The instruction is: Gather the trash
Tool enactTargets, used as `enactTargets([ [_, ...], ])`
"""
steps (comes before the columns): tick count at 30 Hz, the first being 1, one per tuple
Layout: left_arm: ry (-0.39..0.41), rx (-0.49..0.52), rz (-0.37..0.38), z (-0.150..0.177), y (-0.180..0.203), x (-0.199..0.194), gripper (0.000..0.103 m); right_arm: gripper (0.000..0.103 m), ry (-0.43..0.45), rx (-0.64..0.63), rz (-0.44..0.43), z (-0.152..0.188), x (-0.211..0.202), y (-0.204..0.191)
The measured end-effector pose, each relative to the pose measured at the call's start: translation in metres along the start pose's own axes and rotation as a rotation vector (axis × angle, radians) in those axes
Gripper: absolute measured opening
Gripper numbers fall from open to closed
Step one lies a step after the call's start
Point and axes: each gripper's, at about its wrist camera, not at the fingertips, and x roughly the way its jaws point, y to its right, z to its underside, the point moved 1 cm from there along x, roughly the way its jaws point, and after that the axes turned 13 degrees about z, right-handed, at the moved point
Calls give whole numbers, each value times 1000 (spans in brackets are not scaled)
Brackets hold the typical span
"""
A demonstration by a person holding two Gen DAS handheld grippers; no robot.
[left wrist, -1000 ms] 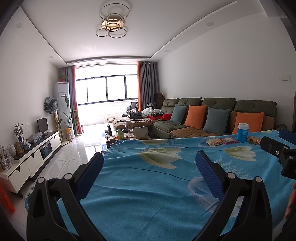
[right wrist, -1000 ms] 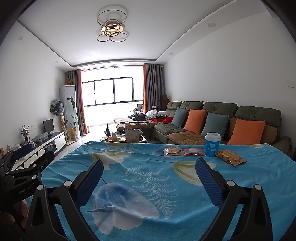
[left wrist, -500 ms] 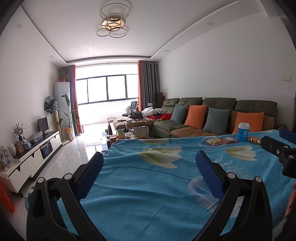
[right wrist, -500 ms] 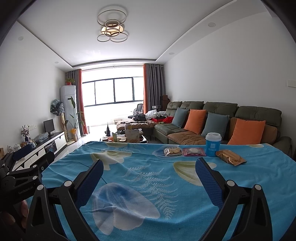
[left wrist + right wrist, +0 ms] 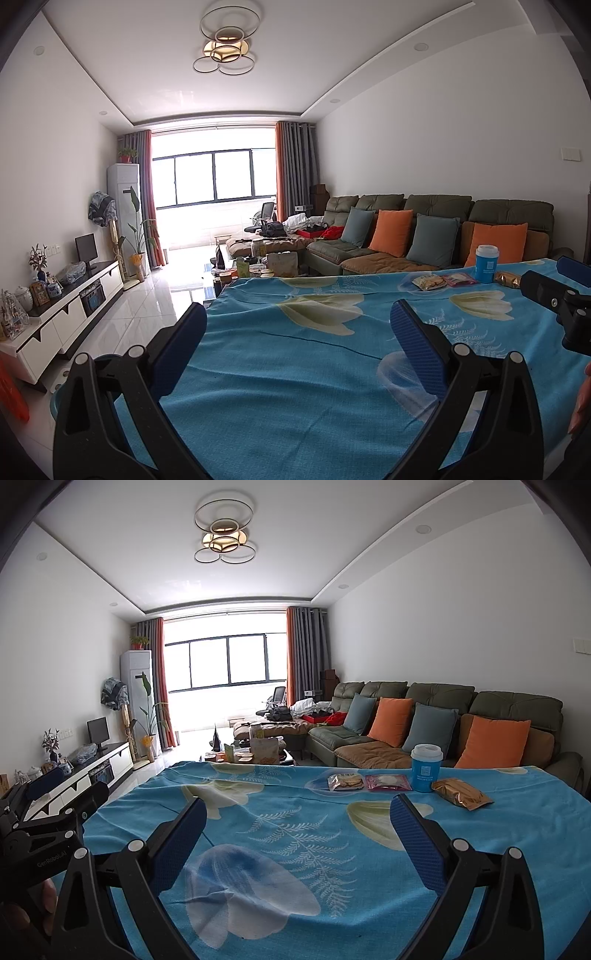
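My right gripper (image 5: 298, 843) hangs with its jaws wide apart and nothing between them, low over the near part of the blue flowered tablecloth (image 5: 295, 871). My left gripper (image 5: 295, 354) is the same: jaws spread, empty, over the cloth's left half.

From my right jaws the trash lies in a row along the far edge, between twelve and two o'clock. The clear snack packet (image 5: 345, 782) sits at about twelve, the pink packet (image 5: 388, 782) just to its right, the blue lidded cup (image 5: 425, 768) upright at one, and the gold wrapper (image 5: 461, 794) nearest me at about two, its long axis slanting from far-left to near-right. From my left jaws the same row sits far off at two o'clock, so I judge my right gripper the closer one, with the gold wrapper its shortest reach.

A blue tub rim (image 5: 107, 360) shows off the table edge at nine o'clock of my left jaws; whether it is the bin, I cannot tell.

The left gripper's body reads "GenRobot.AI". The cup's pale square label is too small to read.
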Motion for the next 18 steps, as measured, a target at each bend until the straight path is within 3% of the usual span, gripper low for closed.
enactTargets([
  [10,-16,5,20,2,4,3,98,96,-3,-1,2,1,2,-2],
  [18,-194,-45,58,3,-5,44,98,96,-65,19,34,4,14,14],
])
